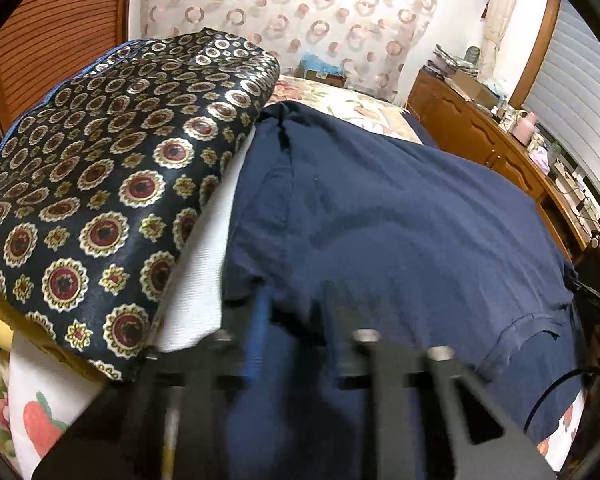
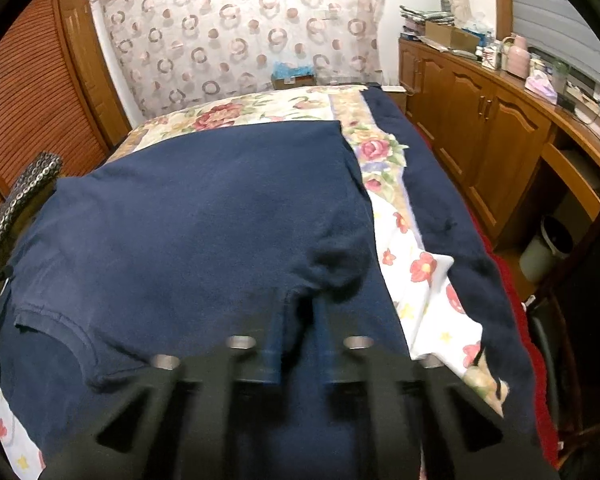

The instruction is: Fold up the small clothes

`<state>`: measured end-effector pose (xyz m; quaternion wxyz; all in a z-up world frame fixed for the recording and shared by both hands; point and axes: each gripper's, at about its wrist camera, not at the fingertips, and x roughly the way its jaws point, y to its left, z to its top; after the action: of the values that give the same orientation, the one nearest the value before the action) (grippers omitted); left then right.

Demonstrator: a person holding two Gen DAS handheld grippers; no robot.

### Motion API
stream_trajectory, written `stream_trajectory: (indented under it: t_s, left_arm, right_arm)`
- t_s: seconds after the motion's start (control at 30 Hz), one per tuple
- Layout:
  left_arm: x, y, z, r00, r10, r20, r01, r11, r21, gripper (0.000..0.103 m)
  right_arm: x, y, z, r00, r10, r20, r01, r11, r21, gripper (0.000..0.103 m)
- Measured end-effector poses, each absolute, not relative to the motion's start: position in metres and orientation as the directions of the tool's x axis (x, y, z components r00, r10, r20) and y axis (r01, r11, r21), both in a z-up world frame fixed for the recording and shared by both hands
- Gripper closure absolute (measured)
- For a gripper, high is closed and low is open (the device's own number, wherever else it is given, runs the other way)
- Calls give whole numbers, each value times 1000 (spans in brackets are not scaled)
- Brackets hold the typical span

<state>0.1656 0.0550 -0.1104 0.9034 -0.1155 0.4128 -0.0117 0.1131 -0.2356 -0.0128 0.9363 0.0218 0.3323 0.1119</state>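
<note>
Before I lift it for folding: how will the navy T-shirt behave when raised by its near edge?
The navy T-shirt will probably go floppy: it already bunches where the right hand-held gripper pinches it. It looks thin and light. Likely it drags over the floral bedspread rather than sliding freely.

A bed with a flowery sheet point(image 2: 236, 114) fills the middle of the frame. A dark cushion with round gold patterns point(image 1: 112, 184) sits at the left. A curtain with pink rings point(image 2: 236, 36) hangs at the top. Brown wooden cupboards point(image 2: 472, 120) run along the right, with a pink jug point(image 2: 518, 56) on top. A white bin point(image 2: 546, 246) stands low on the right.
</note>
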Motion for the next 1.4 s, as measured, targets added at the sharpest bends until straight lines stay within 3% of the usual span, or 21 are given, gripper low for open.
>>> stream_trajectory:
  t_s: [0.03, 0.13, 0.53, 0.73, 1.13, 1.4]
  left_arm:
    - [166, 54, -111, 661, -119, -741, -67, 974, -217, 92]
    - [164, 51, -107, 681, -132, -720, -43, 975, -219, 95]
    - [135, 55, -61, 781, -167, -602, 20, 970, -243, 96]
    - [111, 64, -57, 796, -169, -581, 25, 969, -248, 96]
    - [66, 69, -66, 804, -167, -571, 25, 968, -248, 96]
    - [47, 72, -74, 781, -168, -602, 25, 971, -238, 96]
  right_arm:
    - [113, -235, -12, 756, 228, -614, -202, 973, 113, 95]
    - [110, -236, -9, 767, 239, -596, -218, 970, 108, 97]
    - [77, -241, 33, 859, 264, -438, -252, 964, 86, 98]
    - [52, -250, 30, 873, 276, -403, -257, 961, 102, 98]
    - [5, -254, 22, 868, 294, -401, -275, 956, 105, 98]
    - [-25, -255, 13, 839, 293, -459, -277, 955, 103, 98]
